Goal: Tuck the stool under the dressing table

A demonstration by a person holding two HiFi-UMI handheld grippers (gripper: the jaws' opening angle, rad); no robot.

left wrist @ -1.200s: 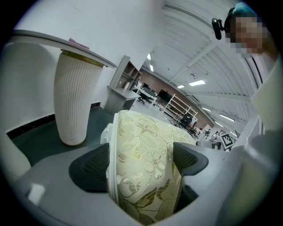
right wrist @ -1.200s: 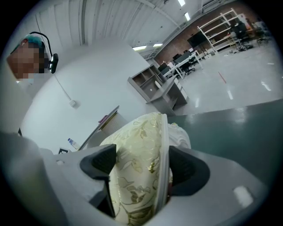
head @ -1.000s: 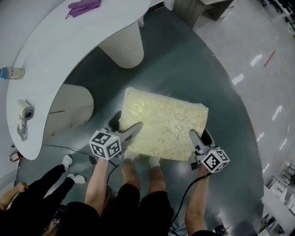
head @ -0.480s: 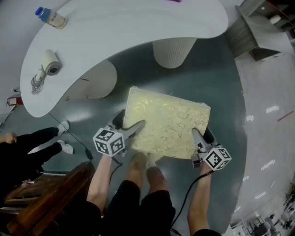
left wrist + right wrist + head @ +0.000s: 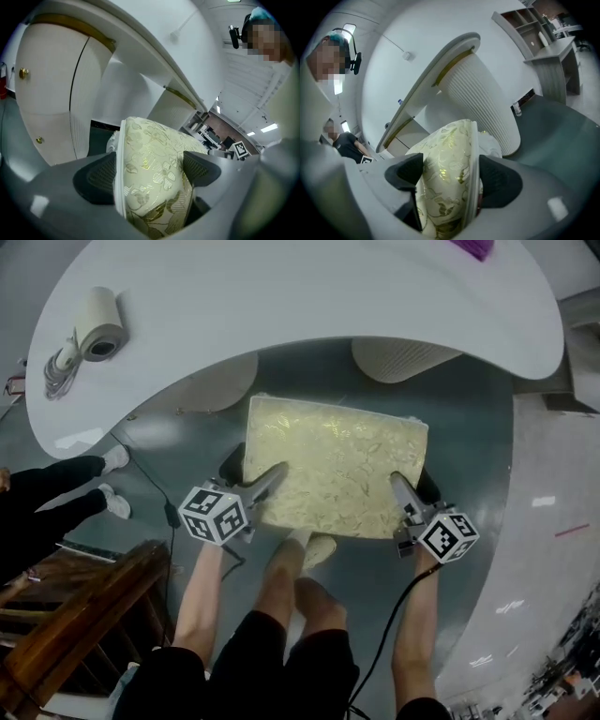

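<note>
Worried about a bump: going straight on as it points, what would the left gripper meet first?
The left gripper grips the stool cushion; beyond that, probably the dressing table, depth unclear.

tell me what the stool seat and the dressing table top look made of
The stool seat looks like padded woven fabric, cream with glinting gold floral pattern and white edge piping. The dressing table top is a smooth, hard white surface with soft sheen, perhaps lacquered board or laminate; I cannot tell which.

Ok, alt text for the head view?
From above, the left gripper and right gripper each clamp a side of a cream floral-cushioned stool, in front of a curved white dressing table. A white roll lies on it.
</note>
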